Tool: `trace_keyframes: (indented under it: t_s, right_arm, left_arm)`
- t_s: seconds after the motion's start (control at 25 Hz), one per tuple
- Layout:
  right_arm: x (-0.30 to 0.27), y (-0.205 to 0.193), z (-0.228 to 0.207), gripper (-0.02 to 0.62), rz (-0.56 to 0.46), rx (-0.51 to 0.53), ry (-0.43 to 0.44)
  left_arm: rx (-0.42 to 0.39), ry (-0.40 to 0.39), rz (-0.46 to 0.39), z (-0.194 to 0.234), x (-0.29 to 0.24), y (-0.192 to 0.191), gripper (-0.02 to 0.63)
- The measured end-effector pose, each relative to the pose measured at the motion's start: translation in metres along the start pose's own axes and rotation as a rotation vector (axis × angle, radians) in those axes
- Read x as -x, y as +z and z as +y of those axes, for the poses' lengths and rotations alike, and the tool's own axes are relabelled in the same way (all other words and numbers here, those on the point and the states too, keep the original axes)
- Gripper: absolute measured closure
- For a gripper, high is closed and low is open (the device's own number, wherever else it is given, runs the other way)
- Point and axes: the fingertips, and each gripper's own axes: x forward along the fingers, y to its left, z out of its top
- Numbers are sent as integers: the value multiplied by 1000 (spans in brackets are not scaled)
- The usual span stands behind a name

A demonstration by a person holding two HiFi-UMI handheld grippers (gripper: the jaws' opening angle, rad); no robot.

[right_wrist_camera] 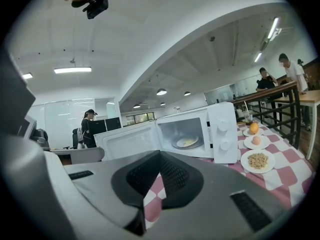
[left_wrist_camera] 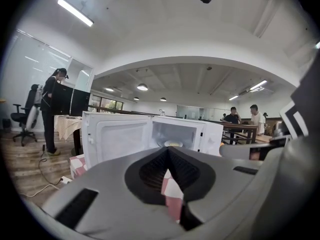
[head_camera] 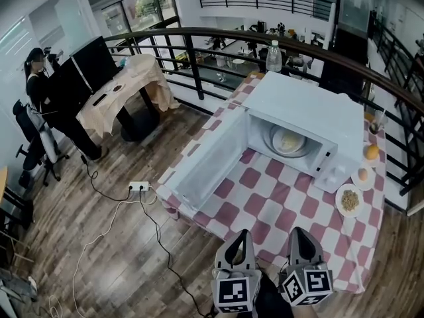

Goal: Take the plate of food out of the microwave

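Checked tablecloth [head_camera: 278,197] under open microwave [head_camera: 311,121]

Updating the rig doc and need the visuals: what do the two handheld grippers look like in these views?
They are a matching pair. The left gripper and right gripper have smooth grey plastic tongs that taper to rounded tips. Each carries a cube with black-and-white square markers at the holder's end. The inner faces of the tongs have black ribbed pads. No cables are visible on either.

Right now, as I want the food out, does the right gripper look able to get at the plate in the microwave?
Probably yes: the microwave door hangs open and nothing stands between the right gripper and the plate inside. Its shut jaws would have to open first.
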Motion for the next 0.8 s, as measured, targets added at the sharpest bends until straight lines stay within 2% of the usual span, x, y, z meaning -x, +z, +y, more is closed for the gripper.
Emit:
trace_keyframes:
  t_s: [0.16,0.4,0.8]
  right_arm:
    - [-22,7,-12,603,9,-9,14]
    - [-51,18,-29,603,16,-19,25]
    - [-84,21,-56,603,37,-42,40]
  left_arm:
    - [-26,-1,-31,-3,-30,10,593]
    - [-28,9,-22,-6,-63,21,594]
    - [-23,16,-5,-13,-106,13,594]
